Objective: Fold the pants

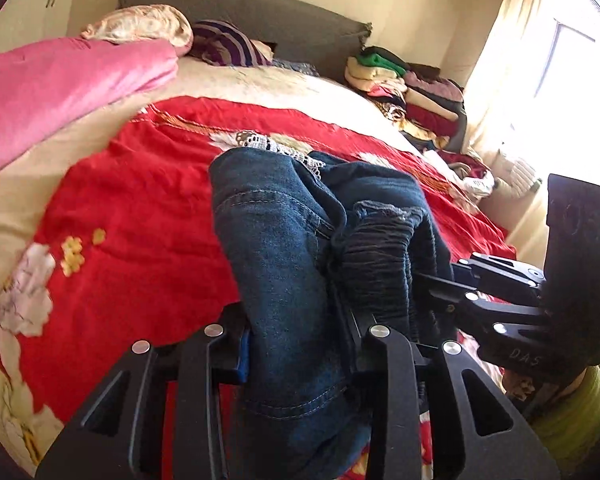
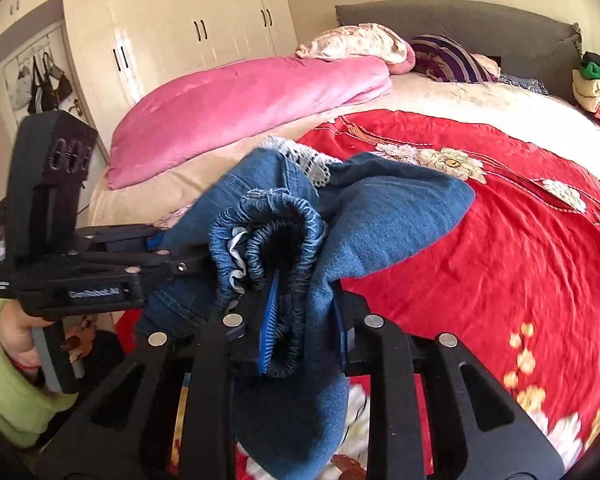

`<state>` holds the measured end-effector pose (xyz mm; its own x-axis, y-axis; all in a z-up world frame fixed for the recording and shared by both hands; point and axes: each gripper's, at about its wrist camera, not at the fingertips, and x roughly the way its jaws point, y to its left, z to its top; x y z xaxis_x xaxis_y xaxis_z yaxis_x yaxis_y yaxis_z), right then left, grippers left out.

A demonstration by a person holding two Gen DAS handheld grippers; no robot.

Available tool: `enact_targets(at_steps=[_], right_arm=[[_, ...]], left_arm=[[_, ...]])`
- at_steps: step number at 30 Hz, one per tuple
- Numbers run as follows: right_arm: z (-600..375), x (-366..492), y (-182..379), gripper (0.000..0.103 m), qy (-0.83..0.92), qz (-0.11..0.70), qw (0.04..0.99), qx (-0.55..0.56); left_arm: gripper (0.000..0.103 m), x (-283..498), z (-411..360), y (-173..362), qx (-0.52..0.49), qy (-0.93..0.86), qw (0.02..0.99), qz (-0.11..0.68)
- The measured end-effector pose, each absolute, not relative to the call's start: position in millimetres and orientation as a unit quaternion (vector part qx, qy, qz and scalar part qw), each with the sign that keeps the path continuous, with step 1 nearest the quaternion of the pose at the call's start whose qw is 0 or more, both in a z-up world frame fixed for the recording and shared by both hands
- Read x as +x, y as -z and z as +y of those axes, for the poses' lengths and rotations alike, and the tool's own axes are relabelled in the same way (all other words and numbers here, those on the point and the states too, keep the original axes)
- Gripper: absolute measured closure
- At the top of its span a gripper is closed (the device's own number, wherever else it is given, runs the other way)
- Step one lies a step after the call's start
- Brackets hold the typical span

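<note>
Both grippers are clamping the jeans [image 1: 284,248] waistband, bunched above the near red bedspread [image 1: 140,208]; left gripper [image 1: 300,344] and right gripper [image 2: 300,332] should be spreading apart, staying level

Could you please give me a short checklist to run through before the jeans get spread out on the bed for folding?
1. Left gripper clamped on the jeans: ok, denim fills the gap between its fingers.
2. Right gripper clamped on the elastic waistband: ok.
3. Jeans lifted off the red bedspread: ok for the gripped end; the rest cannot be told.
4. Bare bedspread ahead to lay them on: ok.
5. Jeans flat and untwisted: not ok, they hang bunched between the grippers.
6. Pink quilt and clothes pile away from the landing area: ok.
</note>
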<state>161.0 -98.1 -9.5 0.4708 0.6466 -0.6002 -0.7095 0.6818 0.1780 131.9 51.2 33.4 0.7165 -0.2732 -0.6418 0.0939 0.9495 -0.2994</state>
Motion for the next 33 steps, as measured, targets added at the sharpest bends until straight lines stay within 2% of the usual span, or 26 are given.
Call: enact_targets(at_steps=[5,9,11,14,20,22,24,26,27,30,33], right_arm=[[-89,183,25,0.085,-0.387,0.352,0.851,-0.047],[-95,201,55,0.075,-0.348,0.408,0.843,-0.033],[-99,206,70,0.068,-0.323,0.435,0.839,-0.037],[-107,207,78,0.061,-0.317,0.45,0.835,-0.018],[-112,186,55,0.039,-0.312,0.405,0.859,-0.036],[-116,175,44,0.034,-0.311,0.382,0.869,-0.04],[-121,166,33,0.023,-0.306,0.359,0.881,-0.044],[-126,152,20,0.018,-0.303,0.33,0.893,-0.05],[-129,142,13,0.016,-0.303,0.315,0.898,-0.055],[-137,119,-2,0.01,-0.3,0.273,0.911,-0.069],[-144,98,-12,0.009,-0.296,0.246,0.92,-0.071]], left_arm=[[0.071,147,58,-17,-0.127,0.079,0.915,0.374],[0.06,156,63,15,-0.12,0.046,0.898,0.42],[0.051,157,69,27,-0.131,0.045,0.891,0.432],[0.048,156,72,33,-0.142,0.047,0.889,0.432],[0.033,144,69,17,-0.125,0.047,0.901,0.412],[0.033,134,67,8,-0.118,0.049,0.907,0.401],[0.022,123,64,-3,-0.113,0.048,0.913,0.389],[0.01,111,62,-15,-0.105,0.043,0.921,0.373],[0.008,104,61,-20,-0.1,0.039,0.925,0.366],[0.005,87,57,-32,-0.094,0.032,0.931,0.352],[0.004,67,55,-43,-0.089,0.021,0.937,0.337]])
